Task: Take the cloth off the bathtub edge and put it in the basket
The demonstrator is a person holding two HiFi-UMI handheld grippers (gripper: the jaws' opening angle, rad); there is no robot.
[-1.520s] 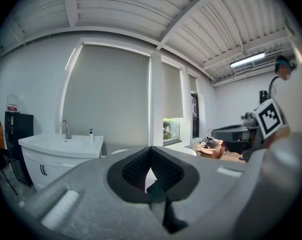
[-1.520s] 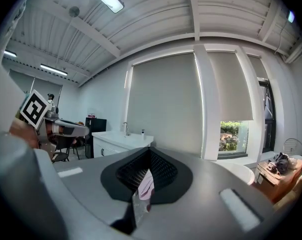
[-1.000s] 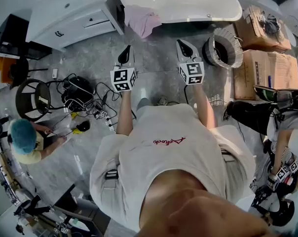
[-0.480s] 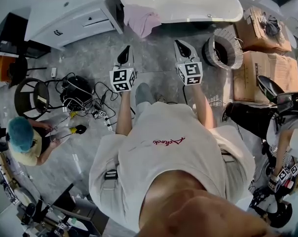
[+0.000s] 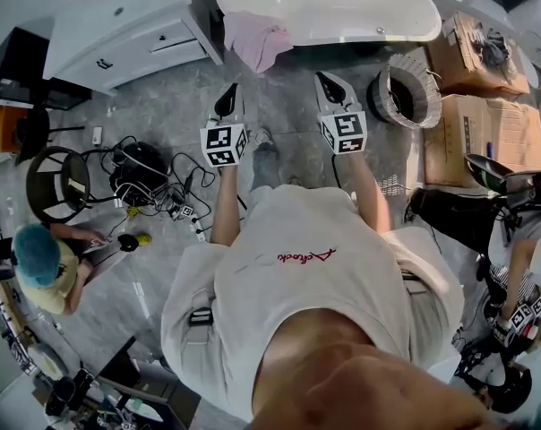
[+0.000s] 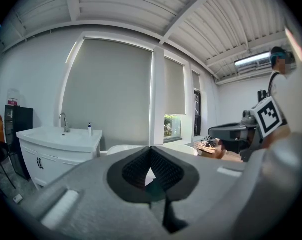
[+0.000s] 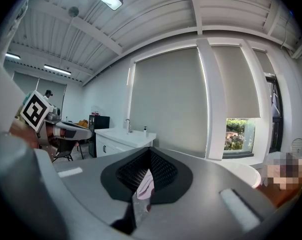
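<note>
left gripper (image 5: 226, 98) and right gripper (image 5: 330, 84) are both clenched empty, pointing toward the pink cloth (image 5: 256, 39) draped over the bathtub (image 5: 342, 27) edge, with the basket (image 5: 420, 70) beside the right one.

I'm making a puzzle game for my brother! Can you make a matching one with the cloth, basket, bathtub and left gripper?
Things:
1 cloth
2 basket
3 bathtub
4 left gripper

Descriptions:
A white, with the cloth over its edge
B jaws shut
C pink
D beside the cardboard boxes

Pairs: 1-C, 2-D, 3-A, 4-B
</note>
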